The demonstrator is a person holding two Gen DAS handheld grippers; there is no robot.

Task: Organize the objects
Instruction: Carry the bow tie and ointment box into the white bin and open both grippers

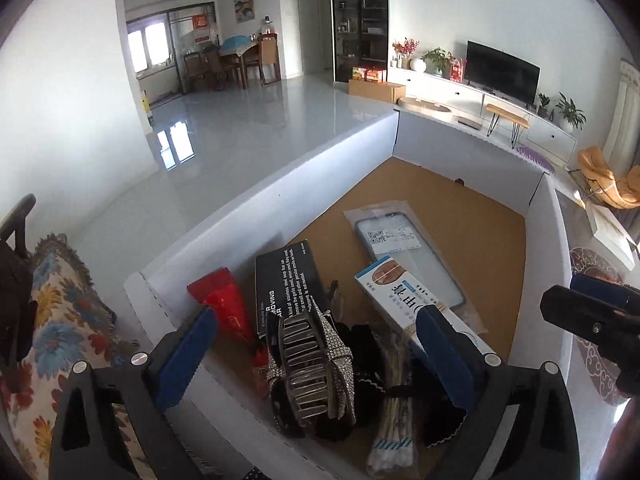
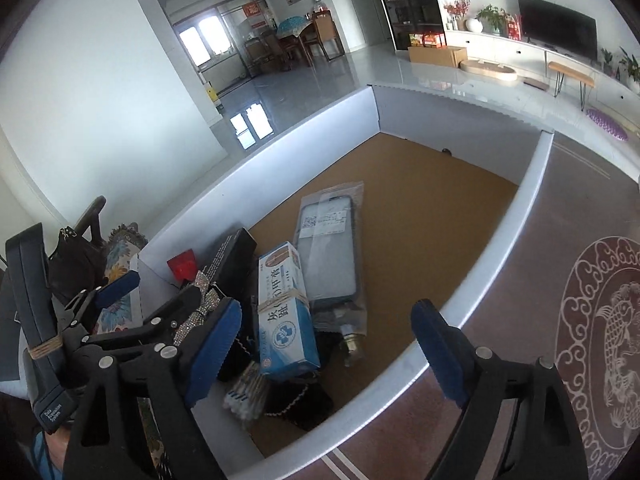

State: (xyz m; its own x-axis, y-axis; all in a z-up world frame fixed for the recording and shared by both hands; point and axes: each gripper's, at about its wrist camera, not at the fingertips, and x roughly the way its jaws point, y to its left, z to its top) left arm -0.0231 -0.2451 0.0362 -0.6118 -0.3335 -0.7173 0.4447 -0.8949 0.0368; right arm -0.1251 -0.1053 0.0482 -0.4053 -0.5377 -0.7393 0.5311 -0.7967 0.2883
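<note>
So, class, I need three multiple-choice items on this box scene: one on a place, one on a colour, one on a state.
1. Where does the bagged dark phone case lie?
A. on the brown cardboard floor of the white-walled box
B. on the floral cushion
C. on the TV stand

2. What colour is the small scraper beside the black printed carton?
A. green
B. red
C. yellow

3. How are the jaws of the left gripper?
A. shut on the rhinestone hair claw
B. shut on nothing
C. open

Answers: 1 A, it rests flat inside the box; 2 B, it is plainly red; 3 C, the blue pads stand wide apart.
</note>
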